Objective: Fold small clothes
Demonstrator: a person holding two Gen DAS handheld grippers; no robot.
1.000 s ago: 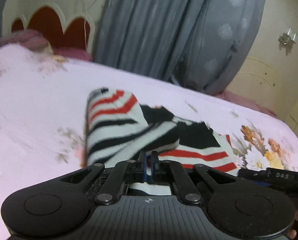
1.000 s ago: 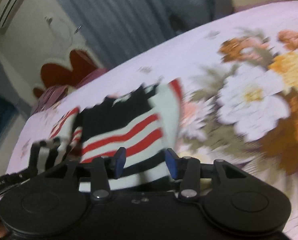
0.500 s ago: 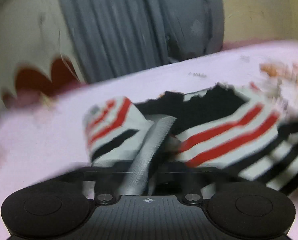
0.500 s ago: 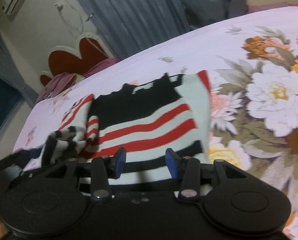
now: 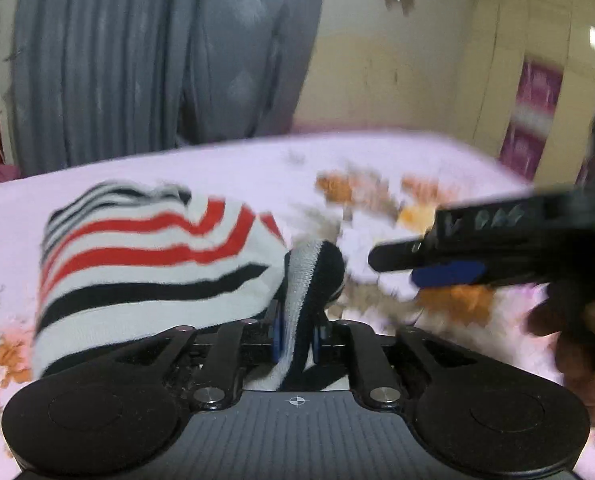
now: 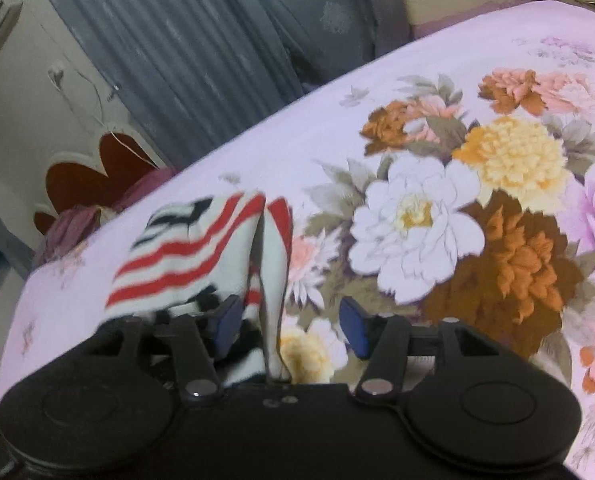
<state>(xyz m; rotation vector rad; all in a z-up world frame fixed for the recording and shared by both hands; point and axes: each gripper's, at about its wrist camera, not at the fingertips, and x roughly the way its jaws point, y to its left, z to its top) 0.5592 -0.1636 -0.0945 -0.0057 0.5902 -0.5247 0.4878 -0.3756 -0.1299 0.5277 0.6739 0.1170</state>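
Floral bed [image 6: 377,92] carries one striped garment [image 5: 157,256]: left gripper [image 5: 296,338] pinches its edge, while right gripper [image 6: 291,326], jaws just widened, straddles it without contact.

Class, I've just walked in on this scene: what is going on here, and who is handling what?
A person holding a gripper in each hand is folding a small striped garment on a floral bedsheet. The left gripper pinches a fold of the knit; its jaws have just eased apart slightly. The right gripper has just been opening, with a garment edge hanging loose between its pads. The fold looks half done.
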